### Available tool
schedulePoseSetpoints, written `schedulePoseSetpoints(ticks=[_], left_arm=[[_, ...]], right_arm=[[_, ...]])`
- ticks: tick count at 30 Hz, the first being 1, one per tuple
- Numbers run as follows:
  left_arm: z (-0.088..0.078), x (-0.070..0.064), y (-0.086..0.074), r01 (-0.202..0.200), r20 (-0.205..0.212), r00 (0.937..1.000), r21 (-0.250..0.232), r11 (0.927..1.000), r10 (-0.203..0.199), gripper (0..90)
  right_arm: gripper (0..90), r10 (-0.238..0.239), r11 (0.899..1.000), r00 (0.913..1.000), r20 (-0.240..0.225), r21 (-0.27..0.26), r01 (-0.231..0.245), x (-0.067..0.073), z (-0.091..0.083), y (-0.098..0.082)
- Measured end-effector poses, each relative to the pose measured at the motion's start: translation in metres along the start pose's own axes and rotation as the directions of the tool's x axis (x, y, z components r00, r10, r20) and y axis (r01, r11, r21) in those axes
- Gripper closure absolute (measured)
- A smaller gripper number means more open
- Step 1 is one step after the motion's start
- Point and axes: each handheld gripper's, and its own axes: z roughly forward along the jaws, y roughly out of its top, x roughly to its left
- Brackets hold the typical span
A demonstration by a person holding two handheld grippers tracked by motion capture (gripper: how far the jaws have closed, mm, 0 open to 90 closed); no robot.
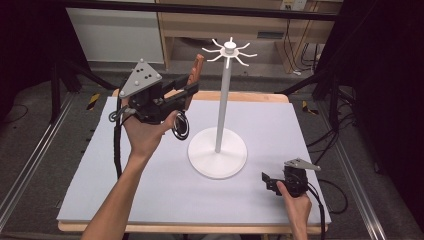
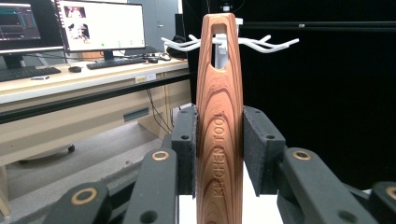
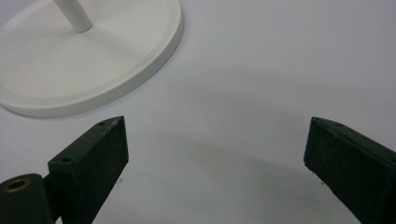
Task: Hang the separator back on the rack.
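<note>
A long wooden utensil handle (image 1: 196, 75), stamped "KITCHEN TOOL" (image 2: 219, 116) and with a slot cut near its top end, stands upright between the jaws of my left gripper (image 1: 190, 92), which is shut on it. The gripper is raised above the table's far left, left of the white hook stand (image 1: 223, 100). The stand's ring of hooks (image 2: 266, 44) lies just behind the slot. My right gripper (image 1: 265, 179) rests low at the table's front right, open, with bare table between its jaws (image 3: 215, 144). The stand's round base (image 3: 93, 60) lies ahead of it to the left.
The stand's wide base (image 1: 217, 152) sits in the middle of the pale table top (image 1: 150, 190). A desk with monitors (image 2: 102, 25) and a keyboard stands beyond the table. Dark frame bars and cables flank both sides.
</note>
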Motion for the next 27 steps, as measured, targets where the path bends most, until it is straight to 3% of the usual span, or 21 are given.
schedulePoseSetpoints(ticks=[13, 27], left_arm=[[0.013, -0.001, 0.005, -0.003, -0.002, 1.0, 0.02, 0.9998, 0.003, 67.2], [0.027, -0.002, -0.001, -0.005, 0.004, 1.0, 0.048, 0.9989, 0.005, 67.2]], right_arm=[[6.9, 0.002, 1.0, 1.0, -0.001, -0.001, -0.002, 0.0, -0.001, 0.0], [6.9, 0.007, 1.0, 1.0, -0.001, 0.001, -0.007, 0.0, -0.001, 0.0]])
